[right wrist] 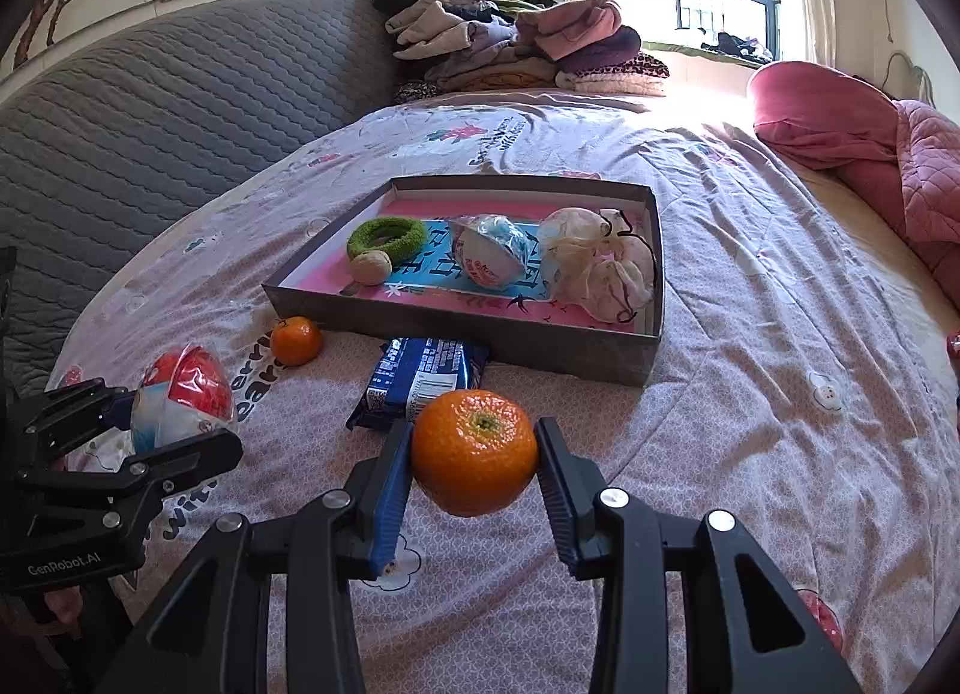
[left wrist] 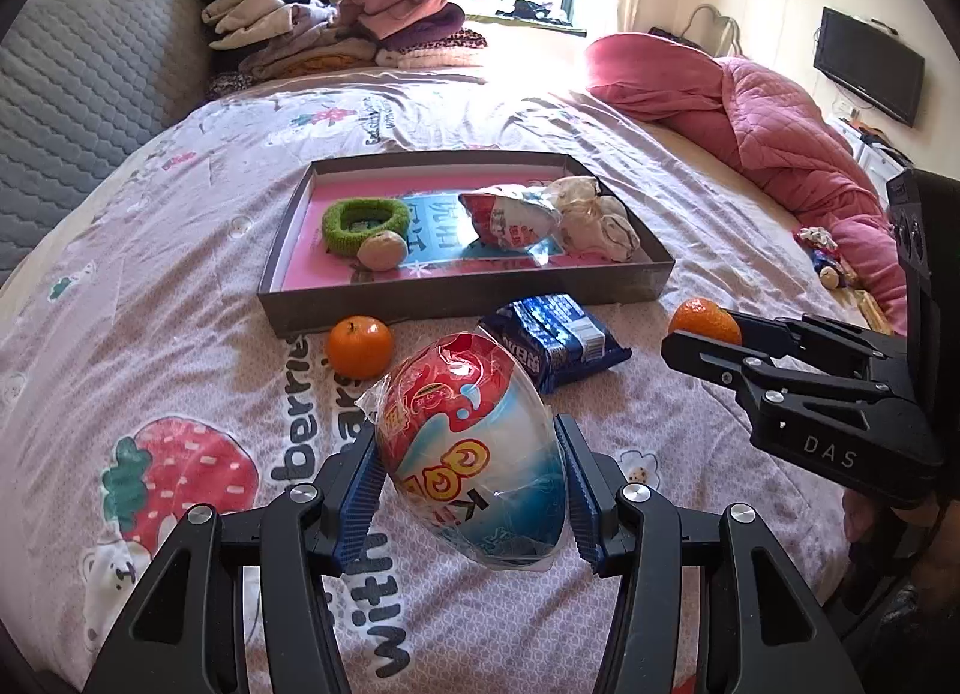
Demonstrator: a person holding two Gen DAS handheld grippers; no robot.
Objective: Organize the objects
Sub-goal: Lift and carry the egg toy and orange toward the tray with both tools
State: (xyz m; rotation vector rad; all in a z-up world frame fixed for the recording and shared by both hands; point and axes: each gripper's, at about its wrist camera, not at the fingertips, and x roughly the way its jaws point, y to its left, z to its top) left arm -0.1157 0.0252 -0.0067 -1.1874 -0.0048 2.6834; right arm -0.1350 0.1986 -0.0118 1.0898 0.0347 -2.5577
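- The left gripper (left wrist: 471, 490) had its jaws shut tight on a wrapped egg toy (left wrist: 474, 454), red on top & blue-white below, held up over the bed sheet (left wrist: 180, 334)
- The right gripper (right wrist: 474, 472) had its jaws squeezed on an orange (right wrist: 474, 451), also up off the sheet
- In the left wrist view the right gripper sat on the right side, w/ its orange peeking out at the tips
- A flat gray box (left wrist: 468, 292) lay on the bed past both grippers, pink & blue inside
- In the box: a green fuzzy ring (left wrist: 365, 223) on the left, a small tan ball thing (left wrist: 382, 250) touching it, a 2nd wrapped egg toy (left wrist: 510, 220) in the middle, & a white cloth bundle (left wrist: 594, 220) on the right
- A second orange (left wrist: 359, 346) sat on the sheet just in front of the box, near its left corner
- A blue snack pack (left wrist: 552, 340) lay just in front of the box too, between the 2 grippers
- A pile of folded clothes (left wrist: 336, 28) sat at the far end of the bed, & a pink blanket (left wrist: 768, 124) was bunched on the right
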